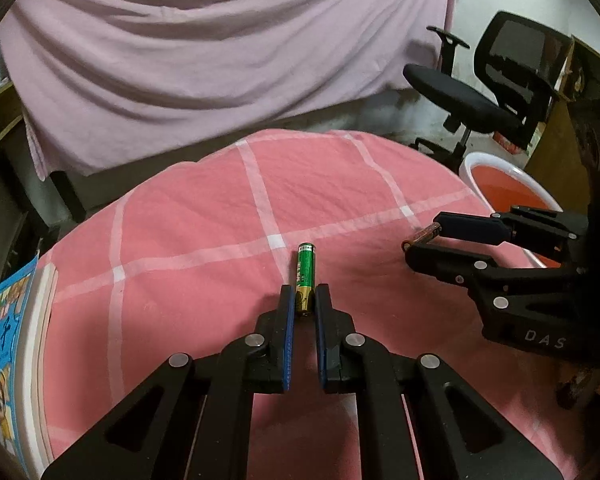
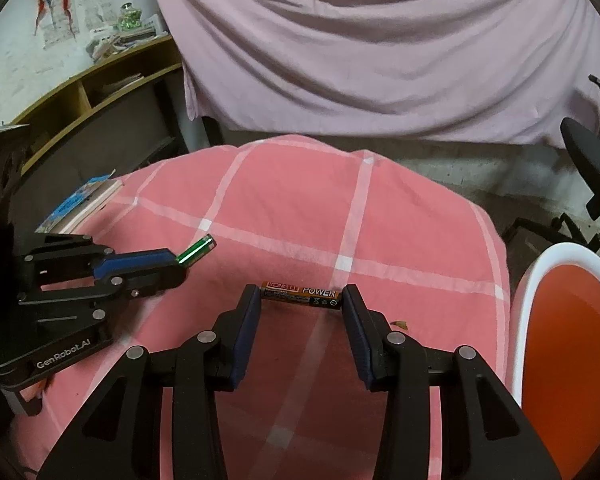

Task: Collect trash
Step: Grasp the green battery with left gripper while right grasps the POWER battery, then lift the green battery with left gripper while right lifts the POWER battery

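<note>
Holding 2 batteries above the pink tabletop: left tool (image 1: 304, 300) pinches the green battery (image 1: 305, 270) lengthwise, right tool (image 2: 300, 300) clamps the orange battery (image 2: 300, 295) end-to-end, nearer the bin (image 2: 528, 292) at right.

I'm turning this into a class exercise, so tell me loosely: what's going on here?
A person is working two handheld grippers over a table covered in a pink checked cloth, collecting used batteries. The left gripper is closed on the near end of a green battery, which points forward. The right gripper holds an orange-and-black battery end to end between its fingertips. A white bin with an orange liner stands beside the table on the right; neither battery is in it yet.
</note>
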Demonstrator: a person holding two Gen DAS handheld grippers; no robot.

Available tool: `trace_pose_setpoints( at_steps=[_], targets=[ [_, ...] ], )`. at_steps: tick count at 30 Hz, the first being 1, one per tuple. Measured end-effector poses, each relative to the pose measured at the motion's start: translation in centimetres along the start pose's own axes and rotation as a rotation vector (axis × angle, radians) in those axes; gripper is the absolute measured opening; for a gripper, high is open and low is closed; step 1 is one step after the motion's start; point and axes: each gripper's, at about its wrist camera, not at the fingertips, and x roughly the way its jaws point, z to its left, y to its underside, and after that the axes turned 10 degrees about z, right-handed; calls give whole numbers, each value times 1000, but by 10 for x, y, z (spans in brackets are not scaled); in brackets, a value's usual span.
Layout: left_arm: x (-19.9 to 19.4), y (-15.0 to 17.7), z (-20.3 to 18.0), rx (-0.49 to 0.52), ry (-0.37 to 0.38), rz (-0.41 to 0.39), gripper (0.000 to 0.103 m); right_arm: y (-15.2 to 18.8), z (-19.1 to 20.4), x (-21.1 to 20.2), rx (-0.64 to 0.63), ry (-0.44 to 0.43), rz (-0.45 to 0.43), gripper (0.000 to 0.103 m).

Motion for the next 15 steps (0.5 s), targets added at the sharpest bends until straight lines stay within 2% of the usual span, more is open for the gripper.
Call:
trace_pose_setpoints(
  at_steps=[5, 9, 15],
  targets=[
    [-18, 8, 1, -49, 13, -79, 7, 3, 3, -11, -17, 15, -69, 40],
    [-31, 13, 6, -128, 39, -152, 7, 7, 7, -25, -30, 35, -154, 40],
    [-59, 25, 1, -147, 41, -327, 7, 14, 21, -42, -75, 83, -270, 40]
  ],
)
